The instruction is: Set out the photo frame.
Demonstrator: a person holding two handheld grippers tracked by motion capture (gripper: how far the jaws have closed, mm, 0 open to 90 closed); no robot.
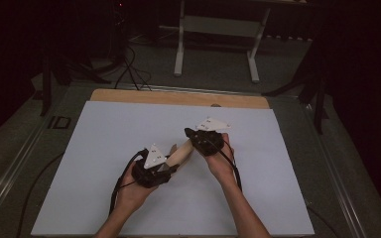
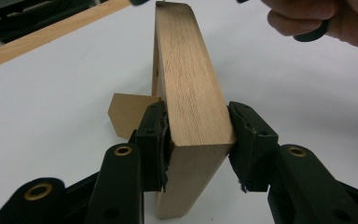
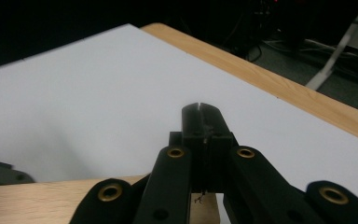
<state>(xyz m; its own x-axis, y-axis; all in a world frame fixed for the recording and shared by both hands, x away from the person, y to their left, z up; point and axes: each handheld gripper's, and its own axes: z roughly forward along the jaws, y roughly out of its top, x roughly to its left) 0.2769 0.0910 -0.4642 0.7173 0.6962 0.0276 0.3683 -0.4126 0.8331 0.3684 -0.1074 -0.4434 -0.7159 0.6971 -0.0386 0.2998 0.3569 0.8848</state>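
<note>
A light wooden block (image 1: 182, 152) (image 2: 191, 84) lies across the middle of the white sheet (image 1: 104, 148). My left gripper (image 1: 171, 166) (image 2: 196, 135) is shut on its near end, one black pad pressed to each side. A thin tan piece (image 2: 125, 114) pokes out behind the left jaw. My right gripper (image 1: 188, 133) (image 3: 200, 116) sits over the block's far end, jaws shut together with nothing between them. The block's top face (image 3: 37, 200) passes just beneath those jaws. The hand that holds the right gripper (image 2: 326, 21) is at the top right of the left gripper view.
The white sheet covers a wooden table whose bare far edge (image 1: 178, 97) (image 3: 270, 79) runs along the back. Beyond it, on a dark floor, stand a white desk frame (image 1: 218, 25) and loose cables (image 1: 129, 69). Black cables trail from both grippers toward the near edge.
</note>
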